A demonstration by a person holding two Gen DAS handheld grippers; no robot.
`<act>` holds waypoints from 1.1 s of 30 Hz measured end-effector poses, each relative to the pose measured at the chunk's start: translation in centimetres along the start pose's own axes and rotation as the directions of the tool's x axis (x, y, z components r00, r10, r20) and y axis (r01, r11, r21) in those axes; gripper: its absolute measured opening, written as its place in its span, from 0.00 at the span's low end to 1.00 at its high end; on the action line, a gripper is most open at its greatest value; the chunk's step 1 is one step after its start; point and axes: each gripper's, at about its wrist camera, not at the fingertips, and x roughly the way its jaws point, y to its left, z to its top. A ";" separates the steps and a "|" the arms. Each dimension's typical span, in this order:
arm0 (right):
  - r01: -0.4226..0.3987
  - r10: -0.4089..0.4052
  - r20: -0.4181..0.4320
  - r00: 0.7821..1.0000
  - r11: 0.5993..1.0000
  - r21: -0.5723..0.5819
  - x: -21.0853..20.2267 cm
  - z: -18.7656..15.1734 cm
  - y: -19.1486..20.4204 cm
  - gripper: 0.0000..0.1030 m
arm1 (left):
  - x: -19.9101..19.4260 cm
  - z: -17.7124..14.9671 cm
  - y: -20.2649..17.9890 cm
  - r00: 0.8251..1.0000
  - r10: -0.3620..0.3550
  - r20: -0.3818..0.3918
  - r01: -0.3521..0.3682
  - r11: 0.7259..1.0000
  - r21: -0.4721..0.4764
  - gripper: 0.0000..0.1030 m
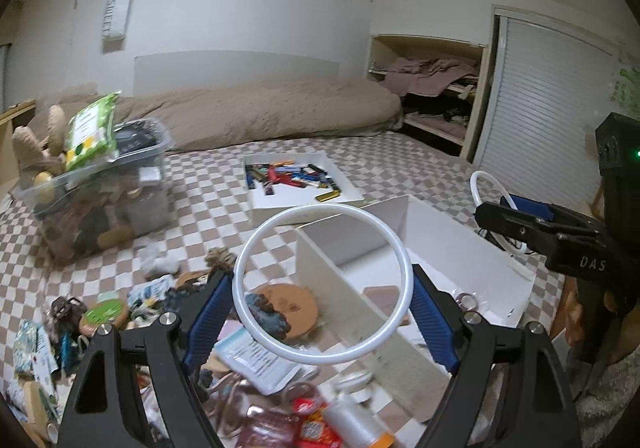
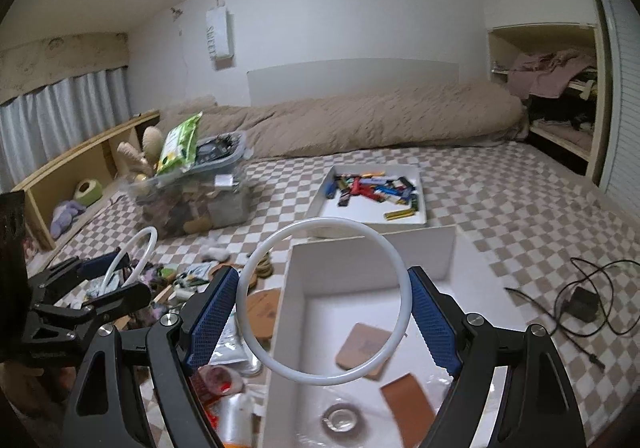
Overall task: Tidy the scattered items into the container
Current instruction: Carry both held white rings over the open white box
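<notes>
My left gripper (image 1: 322, 298) is shut on a white ring (image 1: 256, 248), held above the left wall of the white cardboard box (image 1: 460, 248). My right gripper (image 2: 323, 302) is shut on a second white ring (image 2: 256, 260), held over the box (image 2: 420, 244), which holds brown coasters (image 2: 362, 348) and a small glass jar (image 2: 340, 418). Scattered items (image 1: 120, 312) lie on the checkered blanket left of the box: a round cork coaster (image 1: 296, 302), packets, a red snack bag (image 1: 316, 426). Each gripper shows in the other's view, the right (image 1: 504, 208) and the left (image 2: 120, 276).
A white tray of colourful bars (image 1: 296, 180) lies beyond the box. A full clear plastic bin (image 1: 96, 188) stands at far left. A black charger and cable (image 2: 580, 304) lie right of the box. A beige duvet (image 1: 260, 112) lies along the wall.
</notes>
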 end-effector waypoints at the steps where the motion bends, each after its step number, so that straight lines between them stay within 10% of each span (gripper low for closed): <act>1: 0.005 -0.005 0.003 1.000 1.000 0.004 -0.2 0.1 -0.5 0.82 | 0.2 0.2 -0.4 1.000 -0.009 0.001 0.009 1.000 0.002 0.82; 21: 0.120 -0.103 -0.248 0.963 0.991 0.055 5.6 -1.5 -9.4 0.82 | 5.5 1.2 -6.9 0.990 -0.125 -0.065 0.129 0.989 0.074 0.82; 33: 0.117 -0.094 -0.315 0.944 0.992 0.054 7.8 -2.8 -10.4 0.82 | 6.1 1.1 -4.4 0.976 -0.175 -0.127 0.175 0.984 -0.011 0.82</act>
